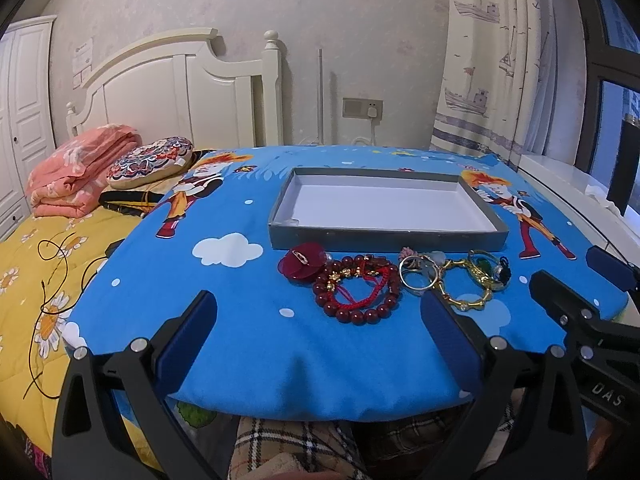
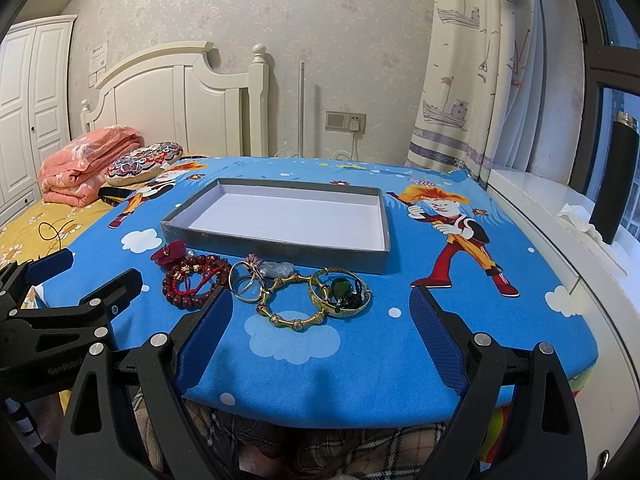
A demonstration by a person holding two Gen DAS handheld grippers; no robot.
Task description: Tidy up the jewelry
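Note:
A shallow grey box [image 1: 384,236] [image 2: 276,242] with a white inside lies on the blue cartoon cloth. In front of it lies a row of jewelry: a dark red flower brooch [image 1: 303,261] [image 2: 170,251], a red bead bracelet with red cord [image 1: 358,294] [image 2: 192,282], silver rings [image 1: 418,278] [image 2: 246,282], a gold bamboo bangle [image 1: 468,286] [image 2: 292,306] and a gold bangle with a green pendant [image 1: 490,272] [image 2: 340,290]. My left gripper [image 1: 318,316] is open and empty, just short of the beads. My right gripper [image 2: 322,312] is open and empty, near the gold bangles.
The blue cloth [image 1: 240,340] covers a small table whose front edge is close to me. A bed with a yellow quilt [image 1: 24,280], pink blanket [image 1: 80,168] and round cushion [image 1: 150,162] stands at the left. A white sill with a black bottle [image 2: 614,180] is at the right.

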